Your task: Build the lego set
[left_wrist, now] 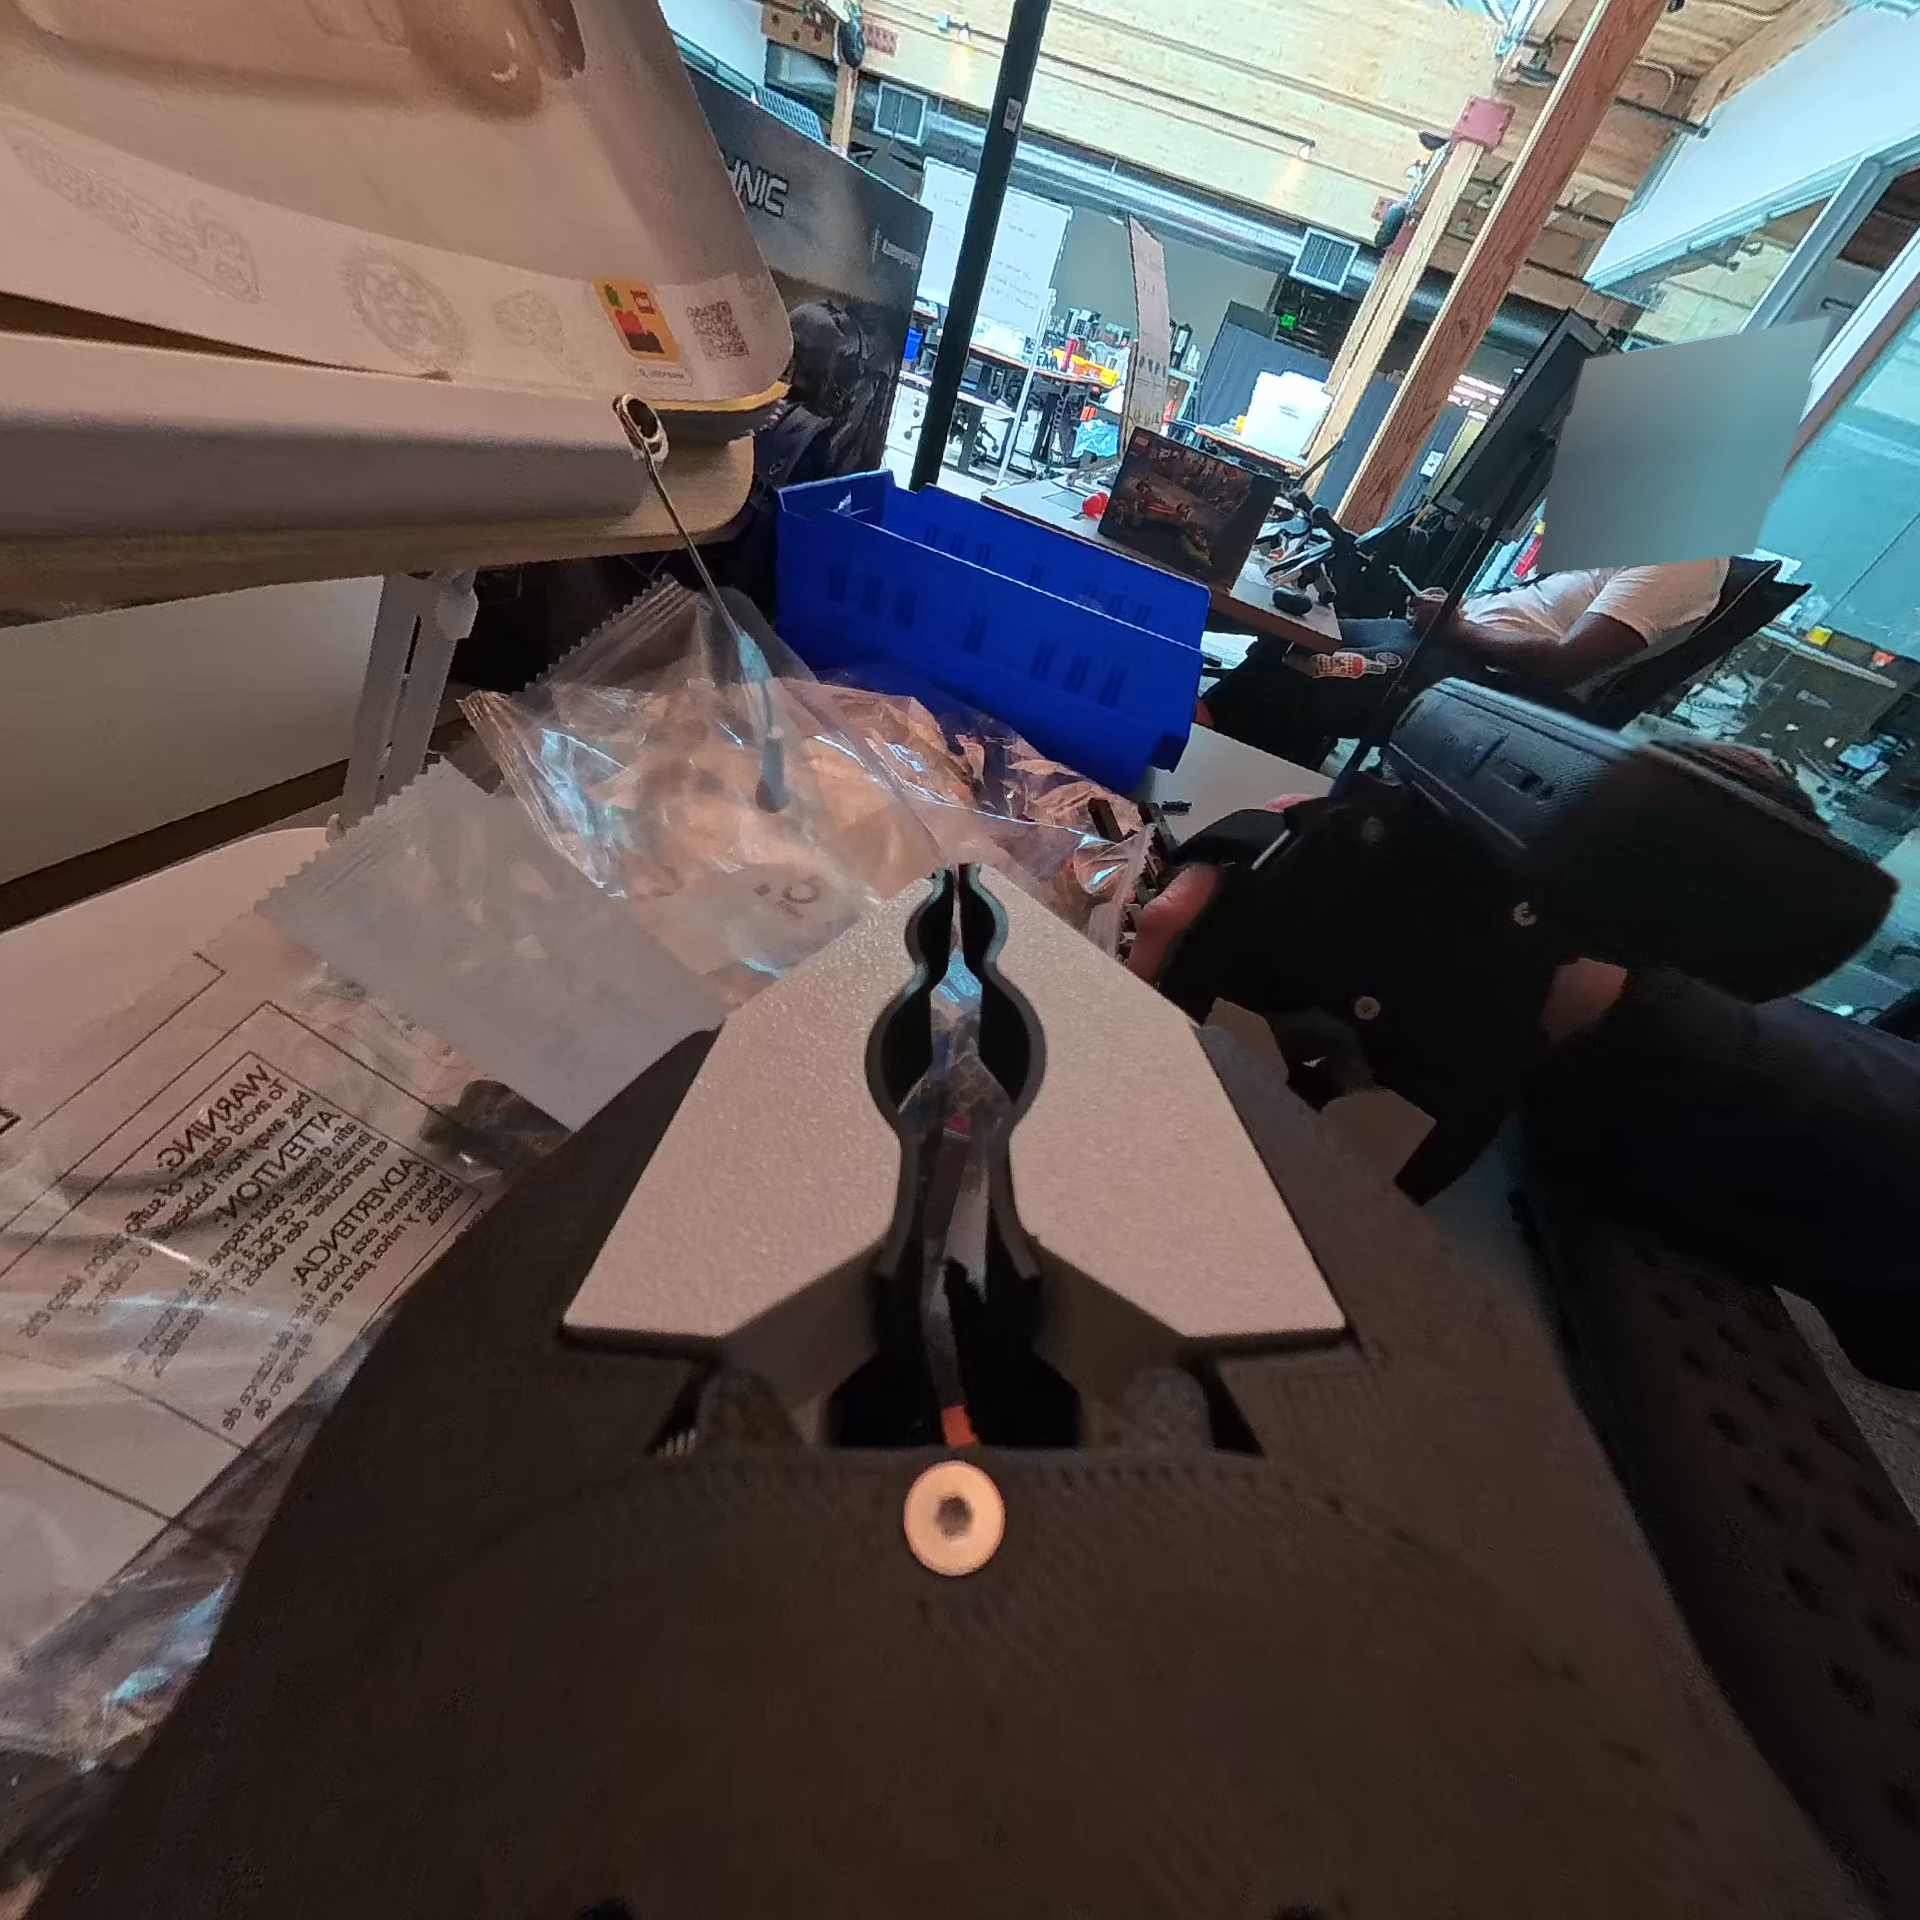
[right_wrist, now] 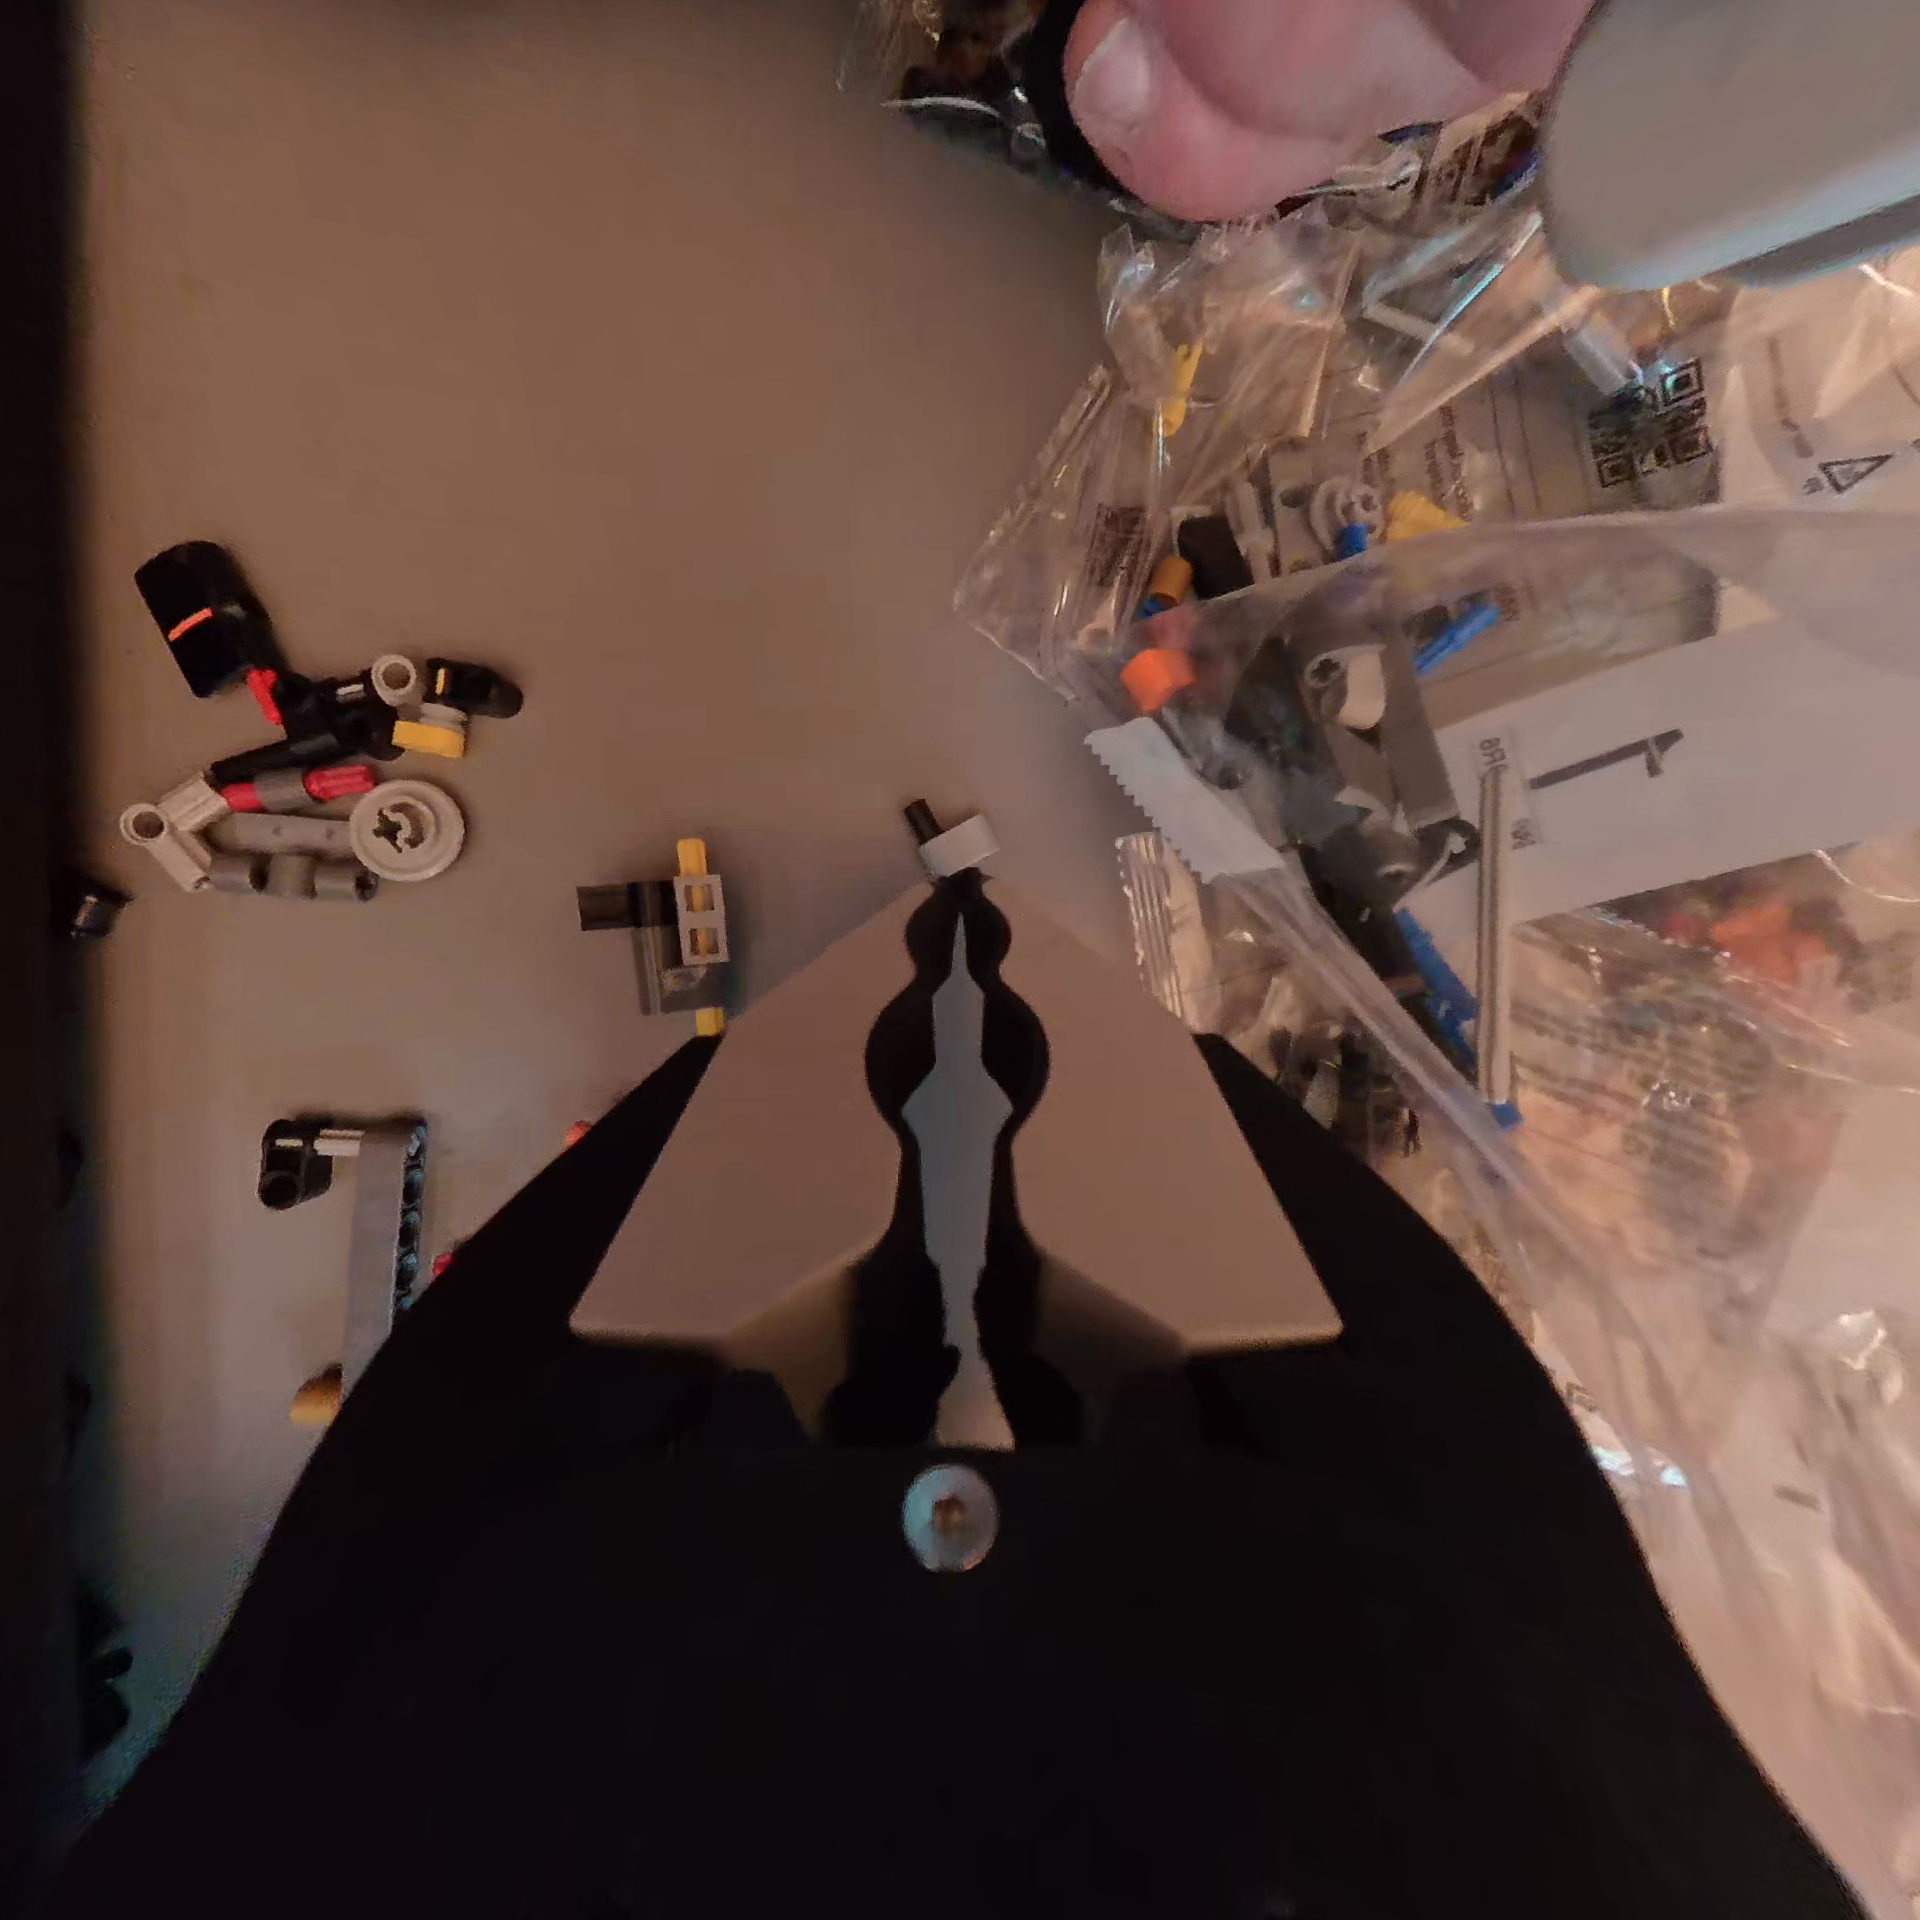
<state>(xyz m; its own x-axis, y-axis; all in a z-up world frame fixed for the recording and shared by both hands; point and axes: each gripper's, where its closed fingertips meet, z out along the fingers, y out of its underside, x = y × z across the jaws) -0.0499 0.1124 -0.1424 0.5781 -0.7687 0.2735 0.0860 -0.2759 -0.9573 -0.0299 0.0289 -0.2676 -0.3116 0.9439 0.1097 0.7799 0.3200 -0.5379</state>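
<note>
My right gripper (right_wrist: 956,896) is shut on a small black pin with a white bush (right_wrist: 954,840), which sticks out past its tips above the tan table (right_wrist: 623,416). My left gripper (left_wrist: 956,883) is shut on a clear plastic bag of Lego parts (left_wrist: 665,769), with film caught between its jaws. In the right wrist view the same bag (right_wrist: 1403,644) hangs at the right, beneath a grey finger (right_wrist: 1745,156) of the left gripper and a person's thumb (right_wrist: 1247,94). The right gripper's black body (left_wrist: 1507,904) shows at the right of the left wrist view.
Loose sub-assemblies lie on the table: a black, red and grey cluster (right_wrist: 312,758), a grey and yellow piece (right_wrist: 686,925), a grey beam with a black connector (right_wrist: 364,1195). A blue bin (left_wrist: 987,613), an instruction booklet (left_wrist: 364,208) and a seated person (left_wrist: 1558,613) are beyond. About 15 cm separates my left fingertips from my right.
</note>
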